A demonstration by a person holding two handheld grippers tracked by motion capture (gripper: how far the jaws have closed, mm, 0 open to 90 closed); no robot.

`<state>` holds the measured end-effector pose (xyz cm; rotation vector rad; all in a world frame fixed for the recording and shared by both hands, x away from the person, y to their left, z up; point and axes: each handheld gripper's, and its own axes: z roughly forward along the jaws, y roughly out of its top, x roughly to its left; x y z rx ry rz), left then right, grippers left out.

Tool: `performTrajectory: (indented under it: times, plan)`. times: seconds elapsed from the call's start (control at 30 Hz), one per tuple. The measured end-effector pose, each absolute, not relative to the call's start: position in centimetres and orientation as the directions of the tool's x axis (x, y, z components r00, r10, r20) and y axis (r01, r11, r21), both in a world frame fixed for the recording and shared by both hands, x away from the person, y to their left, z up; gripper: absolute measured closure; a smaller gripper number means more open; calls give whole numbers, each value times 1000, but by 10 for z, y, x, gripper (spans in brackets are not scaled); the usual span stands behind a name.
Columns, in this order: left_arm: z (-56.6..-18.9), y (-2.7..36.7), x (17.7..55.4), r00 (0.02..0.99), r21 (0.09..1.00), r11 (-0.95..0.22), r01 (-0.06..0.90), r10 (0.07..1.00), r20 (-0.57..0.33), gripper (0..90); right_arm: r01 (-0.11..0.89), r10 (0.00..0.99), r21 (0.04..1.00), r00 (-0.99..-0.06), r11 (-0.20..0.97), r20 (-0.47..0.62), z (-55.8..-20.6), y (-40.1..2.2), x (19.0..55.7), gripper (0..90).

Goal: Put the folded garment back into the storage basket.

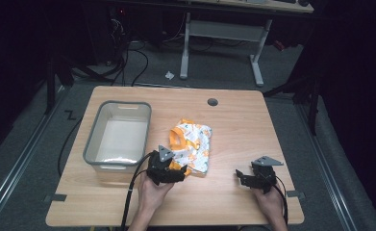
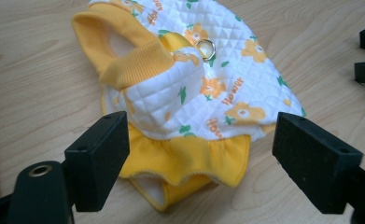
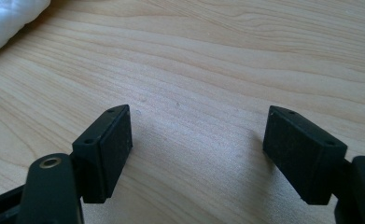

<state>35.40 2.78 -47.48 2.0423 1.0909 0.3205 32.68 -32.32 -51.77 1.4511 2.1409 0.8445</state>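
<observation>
Bin (image 1: 119,136) sits left of our left gripper (image 2: 196,144), whose jaws gape wide, the yellow frill of the garment (image 2: 194,88) just beyond them. Farther right, our right gripper (image 3: 196,144) spreads wide over bare table (image 3: 217,56).

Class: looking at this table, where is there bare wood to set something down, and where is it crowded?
Bare wood: right of the garment out to the table edge, beyond the right claw; also the near edge between the hands. Crowded: the bin beside the garment, with the left claw at its hem.
</observation>
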Motion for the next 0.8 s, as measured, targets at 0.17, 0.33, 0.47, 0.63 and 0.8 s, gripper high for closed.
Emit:
performTrajectory:
  times: [0.17,0.33,0.47,0.63,0.8]
  plan:
    - [-467,22,365,582,728,-345,592,809,-90,191,676,930,685,-369,272,-5,-518,-323,327,242]
    - [-460,20,376,573,725,-340,599,815,-91,194,676,929,685,-369,272,-5,-518,-323,327,242]
    - [-458,17,387,567,709,-344,615,819,-94,193,676,930,685,-368,271,-5,-518,-323,327,243]
    - [-458,12,402,550,696,-344,630,830,-87,193,676,930,685,-368,271,-5,-518,-323,327,242]
    - [-465,4,418,538,684,-337,648,837,-98,187,676,930,685,-368,272,-6,-518,-323,327,243]
